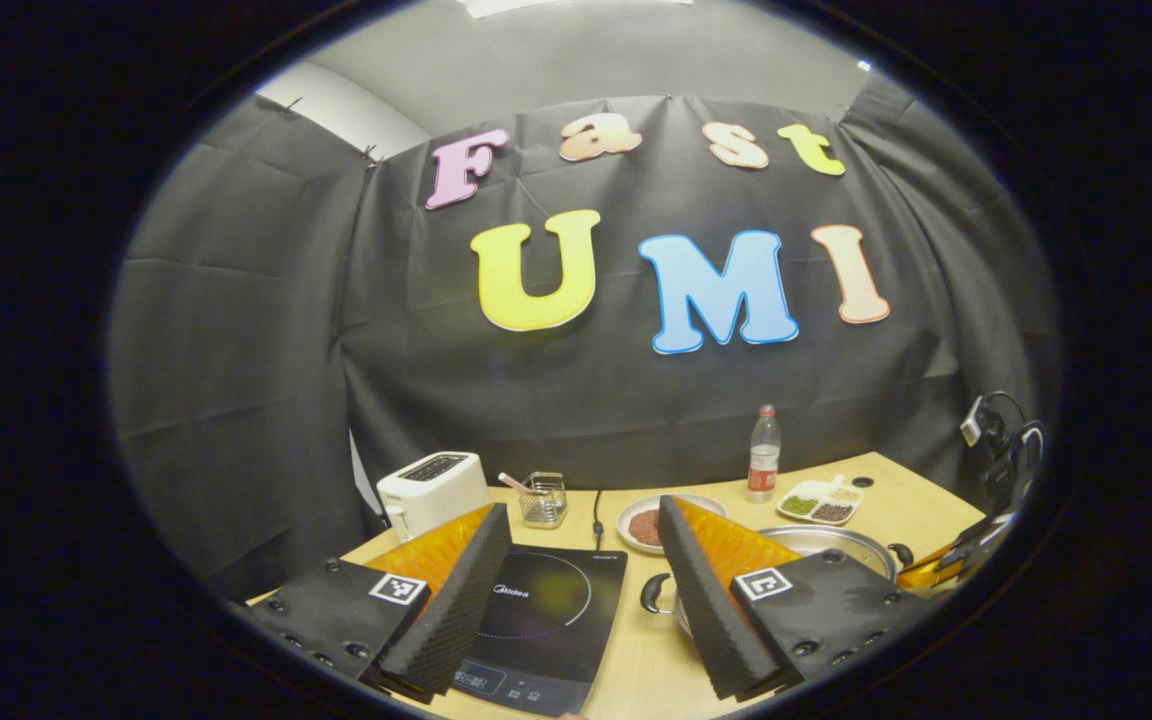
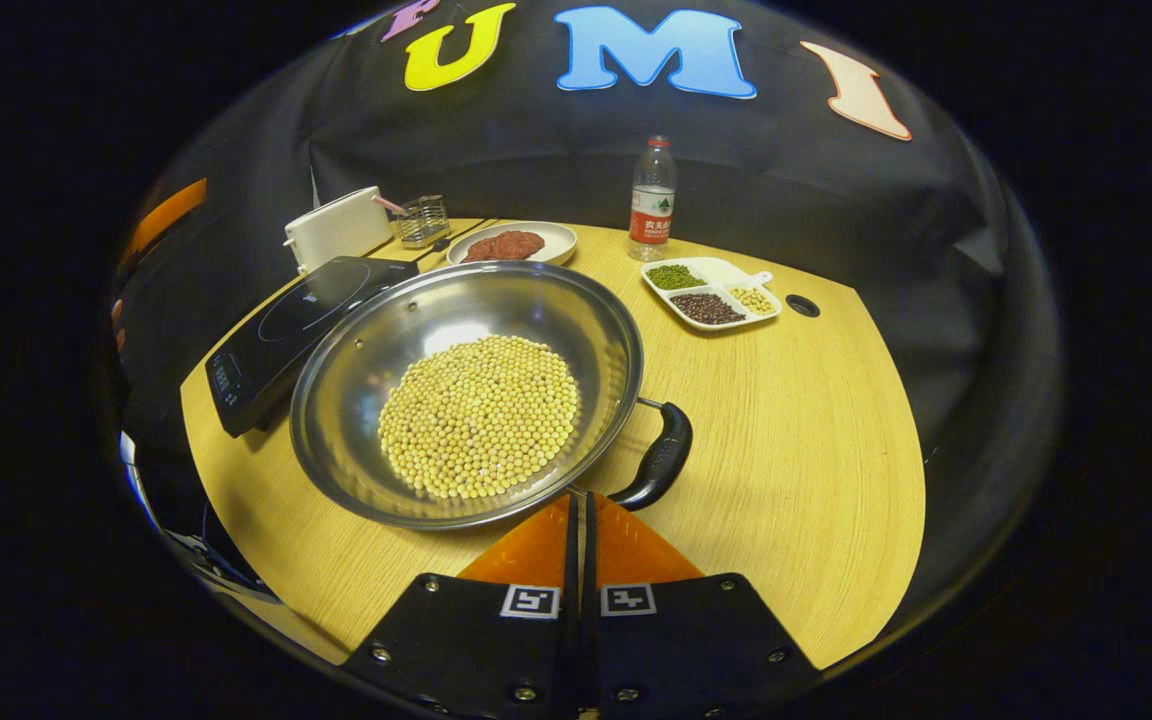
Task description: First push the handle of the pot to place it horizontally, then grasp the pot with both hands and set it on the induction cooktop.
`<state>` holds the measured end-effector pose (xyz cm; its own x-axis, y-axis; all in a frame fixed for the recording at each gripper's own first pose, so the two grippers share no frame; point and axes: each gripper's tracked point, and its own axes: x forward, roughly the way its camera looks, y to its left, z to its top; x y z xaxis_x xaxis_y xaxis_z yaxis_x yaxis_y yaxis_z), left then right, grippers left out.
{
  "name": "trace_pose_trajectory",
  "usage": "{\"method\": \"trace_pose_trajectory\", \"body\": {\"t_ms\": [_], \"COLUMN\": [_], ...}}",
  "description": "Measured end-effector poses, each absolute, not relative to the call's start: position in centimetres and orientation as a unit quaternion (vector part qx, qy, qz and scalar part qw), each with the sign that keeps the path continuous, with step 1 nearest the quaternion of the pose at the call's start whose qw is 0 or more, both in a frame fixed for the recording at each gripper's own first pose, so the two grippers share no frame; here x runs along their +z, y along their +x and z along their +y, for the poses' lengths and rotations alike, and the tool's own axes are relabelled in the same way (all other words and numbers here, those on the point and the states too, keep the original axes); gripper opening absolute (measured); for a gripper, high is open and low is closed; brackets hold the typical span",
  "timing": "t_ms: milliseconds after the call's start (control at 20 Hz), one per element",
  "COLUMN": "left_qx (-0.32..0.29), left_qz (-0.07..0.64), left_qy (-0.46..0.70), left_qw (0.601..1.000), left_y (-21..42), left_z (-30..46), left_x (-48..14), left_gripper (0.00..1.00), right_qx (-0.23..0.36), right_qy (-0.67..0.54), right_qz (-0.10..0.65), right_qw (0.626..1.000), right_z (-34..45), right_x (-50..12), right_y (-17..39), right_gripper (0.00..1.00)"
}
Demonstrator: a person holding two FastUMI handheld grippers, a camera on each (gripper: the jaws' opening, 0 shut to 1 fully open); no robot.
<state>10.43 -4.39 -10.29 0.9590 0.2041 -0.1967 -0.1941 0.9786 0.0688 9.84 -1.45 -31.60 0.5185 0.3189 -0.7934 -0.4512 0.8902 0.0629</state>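
While left tool (image 1: 576, 590) gapes, right tool (image 2: 581, 520) pressed together; cooktop (image 1: 546, 610) reads Midea

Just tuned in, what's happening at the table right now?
A person holds a gripper in each hand. The right gripper, fingers closed together, sits at the near rim of the pot of soybeans, beside its black handle. The left gripper is open, held above the table over the induction cooktop, gripping nothing. The pot rests on the table next to the cooktop, not yet on it.
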Motion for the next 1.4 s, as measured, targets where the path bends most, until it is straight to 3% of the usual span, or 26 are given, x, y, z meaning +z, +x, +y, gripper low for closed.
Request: {"method": "trace_pose_trajectory", "body": {"t_ms": [400,450,650,700,750,950,1100,1350,1400], "left_qx": [0.077,0.073,0.046,0.039,0.031,-0.003,-0.021,-0.037,-0.04], "left_qz": [0.118,0.123,0.143,0.147,0.153,0.186,0.21,0.258,0.268], "left_qy": [0.009,0.005,-0.005,-0.003,-0.001,0.0,0.003,-0.004,-0.006], "left_qw": [0.99,0.99,0.989,0.988,0.988,0.983,0.977,0.965,0.963], "left_y": [11.3,11.6,13.3,13.8,14.3,16.4,17.5,19.1,19.5], "left_z": [-5.9,-5.9,-6.7,-7.0,-7.2,-8.5,-9.1,-9.6,-9.9], "left_x": [-13.0,-13.5,-15.6,-16.3,-16.8,-19.9,-22.4,-26.6,-27.5], "left_gripper": [0.95,0.96,0.99,0.93,0.96,0.94,1.0,0.94,0.97], "right_qx": [0.165,0.156,0.14,0.135,0.13,0.108,0.097,0.09,0.089], "right_qy": [-0.059,-0.052,-0.035,-0.036,-0.034,-0.015,-0.004,0.0,0.001], "right_qz": [0.381,0.365,0.327,0.322,0.32,0.316,0.314,0.324,0.328], "right_qw": [0.908,0.916,0.934,0.936,0.938,0.943,0.944,0.942,0.941], "right_z": [-3.7,-3.9,-4.0,-4.2,-4.2,-4.0,-3.7,-3.0,-2.8], "right_x": [-28.8,-27.9,-25.5,-25.3,-25.2,-24.9,-25.0,-26.0,-26.4], "right_y": [11.7,12.2,12.4,12.7,12.8,13.5,14.1,14.9,14.9], "right_gripper": [0.02,0.1,1.0,0.97,0.97,0.97,0.97,0.97,0.97]}}
